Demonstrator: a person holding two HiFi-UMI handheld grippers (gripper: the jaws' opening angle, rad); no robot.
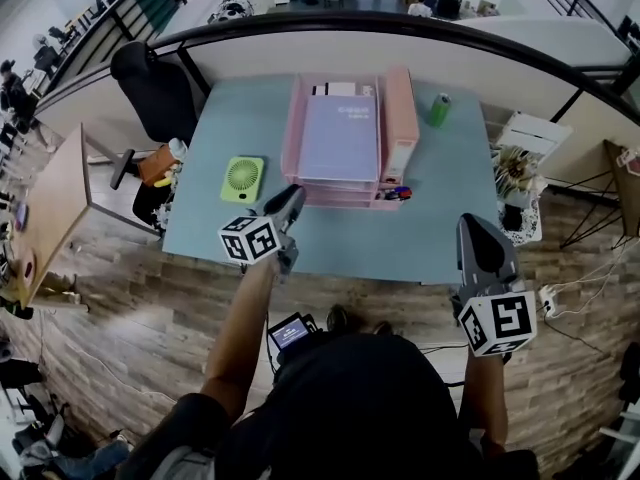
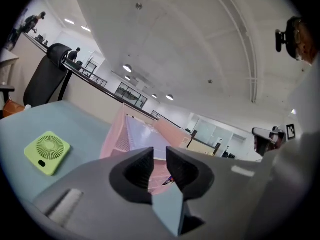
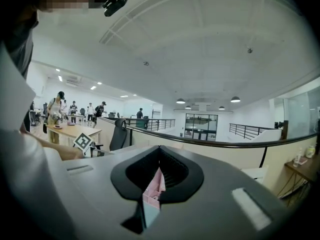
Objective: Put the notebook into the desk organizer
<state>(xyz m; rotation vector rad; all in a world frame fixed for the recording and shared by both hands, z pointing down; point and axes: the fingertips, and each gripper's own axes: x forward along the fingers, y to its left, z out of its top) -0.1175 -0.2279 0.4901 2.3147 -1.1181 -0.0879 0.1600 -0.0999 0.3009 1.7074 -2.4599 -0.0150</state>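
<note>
At four o'clock in the head view, the grey two-jaw right gripper (image 1: pixel 477 224) is held at the near edge of the pale teal desk (image 1: pixel 440 218), its jaws closed together on nothing. At nine o'clock from it, the left gripper (image 1: pixel 294 194) is held with its jaws a narrow slit apart and empty. Farther off, at twelve o'clock, the lavender rectangular notebook (image 1: pixel 338 138) is seen lying flat in the top tray of the pink plastic desk organizer (image 1: pixel 400 118).

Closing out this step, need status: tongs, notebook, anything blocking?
Left tongs a slit apart, empty; right tongs shut, empty. Notebook flat on top tray of organizer. Nothing in the way.
</note>
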